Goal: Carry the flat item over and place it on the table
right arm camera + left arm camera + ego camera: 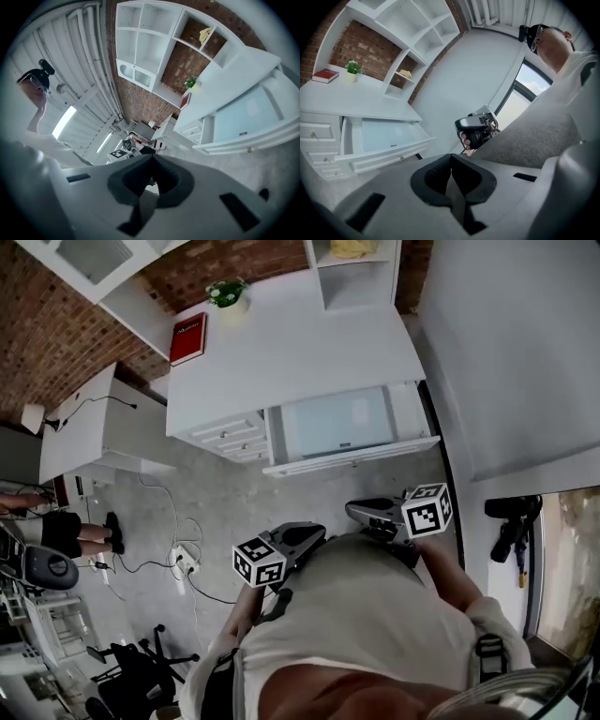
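With the left gripper [451,159] and right gripper [152,159] both pressed together on nothing, the red book [188,337] is judged stiff, fairly light, slippery-covered, and best pinched along 1 edge.

I'm in a home-study corner inside a studio. At the top of the head view, a white desk [309,343] with an open drawer [342,423], a red book [188,337] and a potted plant [228,294] backs onto a brick wall [37,324]. At lower left are a power strip [185,562] and an office chair [141,671].
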`<state>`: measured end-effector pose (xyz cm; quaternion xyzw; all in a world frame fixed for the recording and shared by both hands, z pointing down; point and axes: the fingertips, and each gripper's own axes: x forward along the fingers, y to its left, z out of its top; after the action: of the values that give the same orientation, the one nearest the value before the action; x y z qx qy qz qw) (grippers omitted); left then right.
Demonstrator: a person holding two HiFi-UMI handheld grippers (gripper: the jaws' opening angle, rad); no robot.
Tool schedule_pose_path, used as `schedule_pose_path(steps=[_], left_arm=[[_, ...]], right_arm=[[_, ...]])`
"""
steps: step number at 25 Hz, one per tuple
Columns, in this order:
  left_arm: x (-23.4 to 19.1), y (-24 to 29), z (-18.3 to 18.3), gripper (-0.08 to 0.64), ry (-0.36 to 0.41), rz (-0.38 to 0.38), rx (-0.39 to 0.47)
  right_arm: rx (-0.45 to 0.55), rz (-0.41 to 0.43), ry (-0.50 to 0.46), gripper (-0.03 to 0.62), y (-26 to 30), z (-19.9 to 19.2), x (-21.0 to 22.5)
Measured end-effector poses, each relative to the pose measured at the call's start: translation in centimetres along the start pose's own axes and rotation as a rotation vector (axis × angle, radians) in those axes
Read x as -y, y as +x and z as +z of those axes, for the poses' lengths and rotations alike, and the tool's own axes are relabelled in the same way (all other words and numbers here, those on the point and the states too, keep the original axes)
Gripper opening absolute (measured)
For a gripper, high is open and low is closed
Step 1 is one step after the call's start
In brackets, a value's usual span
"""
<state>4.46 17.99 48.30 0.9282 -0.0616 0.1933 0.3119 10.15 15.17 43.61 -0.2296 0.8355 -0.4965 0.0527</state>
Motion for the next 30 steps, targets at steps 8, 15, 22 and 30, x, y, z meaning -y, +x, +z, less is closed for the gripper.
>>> schedule_pose_path(steps=[8, 15, 22, 30], left_arm=[[-0.4, 4.7, 3.1, 0.020, -0.047, 0.076, 0.008], [-1.2, 7.5, 4.4, 0.020, -0.070, 0.133, 0.013], [-2.9, 8.4, 6.0, 0.021, -0.067, 0.114, 0.002], [-7.5, 7.6, 9.7, 0.020, -0.048, 0.085, 0.039]], right_arm=[[-0.023, 0.043, 0.065, 0.009, -3.9, 3.9, 3.9], [-0.073, 0.050, 0.107, 0.009, -5.2, 5.7, 7.2], [-0.106, -0.001, 0.131, 0.009, -4.5, 7.3, 9.1], [-0.089, -0.089, 0.116, 0.009, -2.2, 11.7, 10.6]])
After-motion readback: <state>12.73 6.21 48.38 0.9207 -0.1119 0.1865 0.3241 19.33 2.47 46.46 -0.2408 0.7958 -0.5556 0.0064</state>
